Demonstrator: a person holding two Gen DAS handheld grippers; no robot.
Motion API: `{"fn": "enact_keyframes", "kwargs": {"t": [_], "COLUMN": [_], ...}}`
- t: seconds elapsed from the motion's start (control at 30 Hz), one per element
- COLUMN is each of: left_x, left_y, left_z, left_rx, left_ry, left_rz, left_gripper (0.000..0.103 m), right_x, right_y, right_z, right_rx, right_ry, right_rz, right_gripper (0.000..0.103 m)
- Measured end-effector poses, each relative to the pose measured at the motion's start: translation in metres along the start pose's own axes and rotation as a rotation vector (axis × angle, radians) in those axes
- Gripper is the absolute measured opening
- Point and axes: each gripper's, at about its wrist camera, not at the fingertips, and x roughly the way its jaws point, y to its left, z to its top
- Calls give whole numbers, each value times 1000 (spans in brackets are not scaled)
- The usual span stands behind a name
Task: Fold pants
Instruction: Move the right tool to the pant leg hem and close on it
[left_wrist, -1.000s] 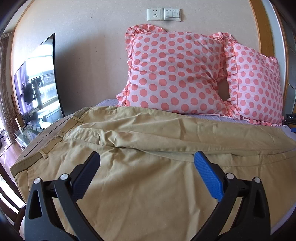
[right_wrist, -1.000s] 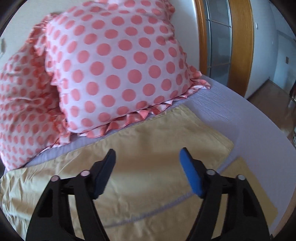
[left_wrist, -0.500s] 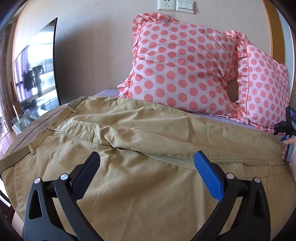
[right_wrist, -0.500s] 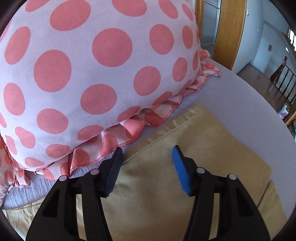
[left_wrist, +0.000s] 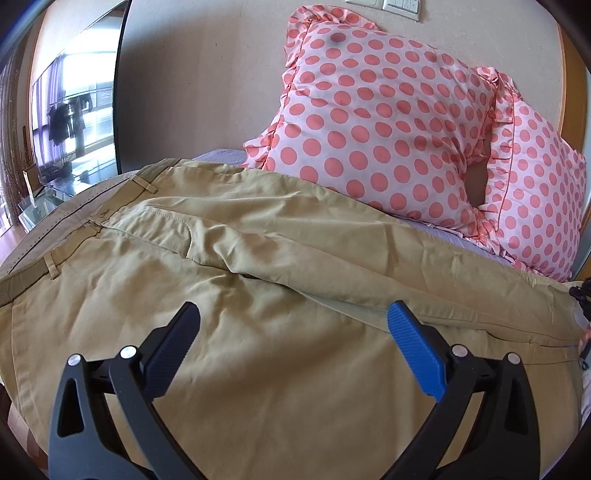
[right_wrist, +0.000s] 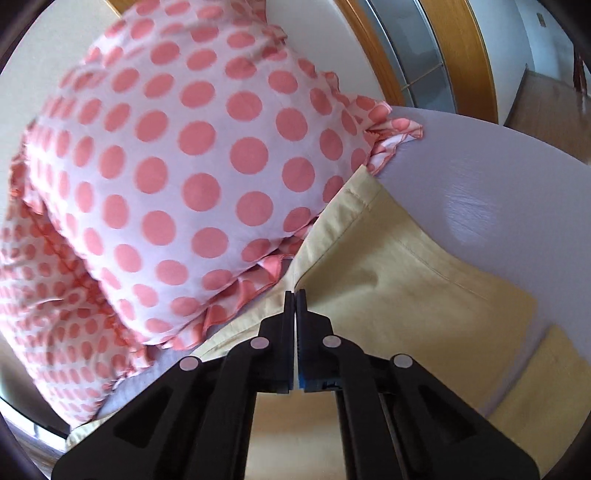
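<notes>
Right gripper (right_wrist: 295, 295) pinches the pants (right_wrist: 388, 280) far hem beside the pillow (right_wrist: 192, 166); left gripper (left_wrist: 291, 325) gapes empty; next, carry that leg over

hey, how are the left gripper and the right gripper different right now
The left gripper is wide open, holding nothing; the right gripper is shut on the khaki pants.

The left gripper hovers over the broad middle of the pants, nearer the waistband; the right gripper pinches a leg edge by the hem, beside the polka-dot pillow.

Both have black frames with one black and one blue pad.
</notes>
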Motion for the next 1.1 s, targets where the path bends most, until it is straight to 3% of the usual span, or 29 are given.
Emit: {"fn": "enact_keyframes", "kwargs": {"t": [0.1, 0.2, 0.3, 0.37, 0.4, 0.43, 0.53, 0.67, 0.83, 0.97, 1.1], "left_x": [0, -1, 1, 1, 0, 0, 3, 8, 11, 14, 19], "left_y": [1, 1, -3, -5, -4, -3, 0, 4, 9, 17, 22], "left_z": [0, 0, 0, 0, 0, 0, 1, 1, 0, 0, 1], "left_rx": [-11, -6, 14, 20, 17, 11, -12, -30, -62, -107, -140], "left_ry": [0, 2, 12, 13, 10, 10, 29, 52, 66, 83, 104], "left_rz": [-4, -12, -16, -13, -12, -13, -12, -23, -44, -80, -105], "left_gripper": [101, 101, 101, 101, 101, 101, 101, 101, 101, 101, 101], "right_x": [-68, -116, -110, -103, -95, -83, -39, 39, 103, 99, 89], "right_y": [-18, -16, -12, -2, 6, 16, 53, 96, 109, 105, 93], "right_z": [-24, -49, -41, -29, -23, -18, -4, 5, -1, -11, -14], "right_rx": [0, -49, -9, 13, -3, -25, -101, -144, -158, -244, -308], "right_ry": [-56, -66, 3, 16, 20, 22, 43, 96, 187, 133, 138], "right_rz": [112, 59, 50, 48, 31, -1, -101, -310, -505, -483, -440], "right_gripper": [0, 0, 4, 24, 58, 75, 74, 73, 75, 73, 57]}}
